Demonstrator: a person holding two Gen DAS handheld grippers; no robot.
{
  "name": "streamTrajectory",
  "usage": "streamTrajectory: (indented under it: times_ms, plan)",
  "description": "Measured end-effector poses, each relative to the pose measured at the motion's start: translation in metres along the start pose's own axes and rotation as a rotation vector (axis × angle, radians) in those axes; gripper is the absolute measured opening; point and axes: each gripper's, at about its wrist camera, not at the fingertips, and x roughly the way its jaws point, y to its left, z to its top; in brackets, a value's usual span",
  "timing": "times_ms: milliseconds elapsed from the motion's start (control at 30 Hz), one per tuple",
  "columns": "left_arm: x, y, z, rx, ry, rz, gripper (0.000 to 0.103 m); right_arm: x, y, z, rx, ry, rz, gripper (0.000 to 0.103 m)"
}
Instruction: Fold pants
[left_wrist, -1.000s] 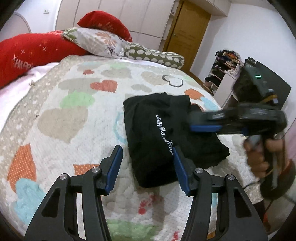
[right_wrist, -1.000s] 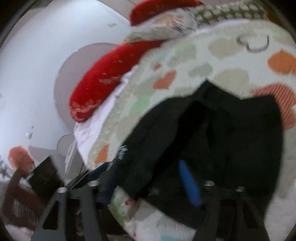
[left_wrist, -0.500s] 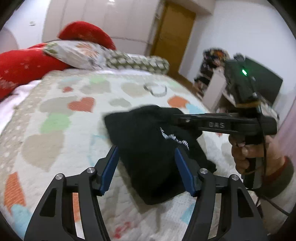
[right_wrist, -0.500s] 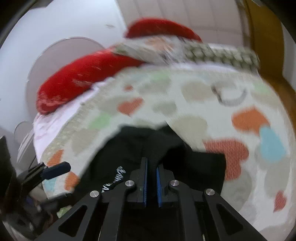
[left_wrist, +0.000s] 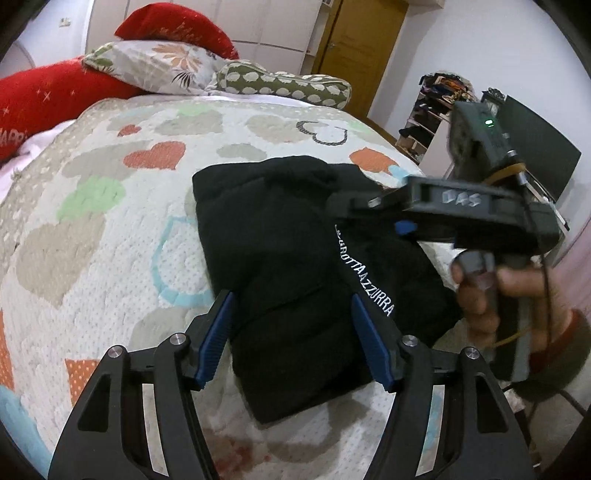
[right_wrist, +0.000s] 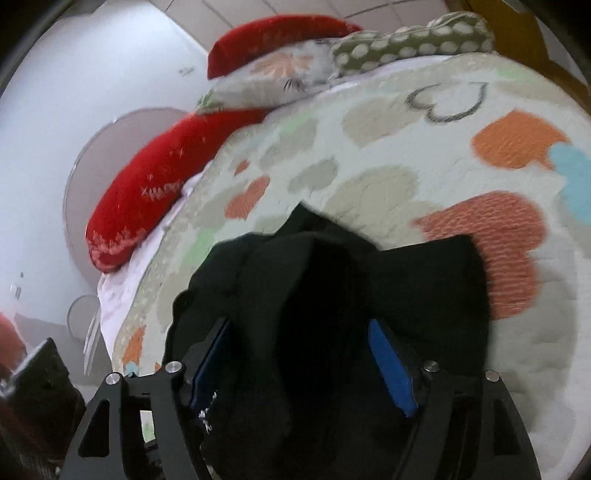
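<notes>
Black folded pants (left_wrist: 295, 266) with white lettering lie on the heart-patterned quilt (left_wrist: 110, 229). My left gripper (left_wrist: 293, 332) hovers over their near edge. Its jaws are opening, and the blue pads stand to either side of the cloth without pressing it. My right gripper (left_wrist: 354, 210) reaches in from the right, held by a hand (left_wrist: 517, 291), with its tips over the far right part of the pants. In the right wrist view, the right gripper (right_wrist: 299, 354) is opening too. A hump of the pants (right_wrist: 332, 280) sits between its pads, which do not press on it.
Red pillows (left_wrist: 48, 99), a floral pillow (left_wrist: 159, 66) and a spotted bolster (left_wrist: 284, 85) line the head of the bed. A wooden door (left_wrist: 362, 48), a cluttered shelf (left_wrist: 432, 110) and a dark screen (left_wrist: 539, 155) stand to the right. The bed's edge runs under the hand.
The right gripper was shut half a second ago and now stands apart over the pants. The left gripper has come nearer to the pants and its fingers have spread wider.
</notes>
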Motion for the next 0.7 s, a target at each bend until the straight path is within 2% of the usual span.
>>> streamTrajectory:
  times_ms: [33,67,100,200,333,433,467,500,533,600,700]
  plan:
    - [0.0,0.003,-0.001,-0.011,0.005,-0.001,0.065,0.002,0.007,-0.001,-0.03,-0.007,0.011,0.039]
    - [-0.001,0.005,0.0,-0.024,0.009,-0.002,0.065,0.0,0.013,-0.001,-0.047,-0.013,0.007,0.035]
    - [-0.002,0.006,0.001,-0.033,0.014,-0.007,0.065,-0.005,0.02,-0.001,-0.073,-0.026,-0.001,0.023]
    - [-0.016,0.003,0.007,-0.031,-0.001,-0.017,0.065,-0.037,0.033,0.001,-0.136,-0.077,0.0,0.019]
    - [-0.038,-0.013,0.017,-0.001,-0.085,-0.045,0.065,-0.084,0.025,-0.003,-0.182,-0.141,-0.133,0.018]
    - [-0.022,-0.02,0.021,-0.01,-0.049,-0.062,0.065,-0.07,-0.003,-0.006,-0.137,-0.084,-0.253,0.021]
    - [-0.01,-0.022,0.02,-0.008,-0.021,-0.068,0.065,-0.059,-0.015,-0.008,-0.101,-0.058,-0.259,0.022]
    - [-0.001,-0.024,0.019,-0.005,0.001,-0.066,0.065,-0.053,-0.022,-0.008,-0.08,-0.044,-0.257,0.037]
    - [0.013,-0.026,0.016,-0.001,0.042,-0.025,0.065,-0.047,-0.028,-0.01,-0.058,-0.025,-0.283,0.049]
    - [0.018,-0.026,0.013,0.003,0.069,-0.001,0.065,-0.055,-0.028,-0.011,-0.063,-0.03,-0.304,0.05]
    - [0.001,-0.024,0.017,0.007,0.035,-0.022,0.065,-0.083,-0.018,-0.009,-0.077,-0.102,-0.275,0.05]
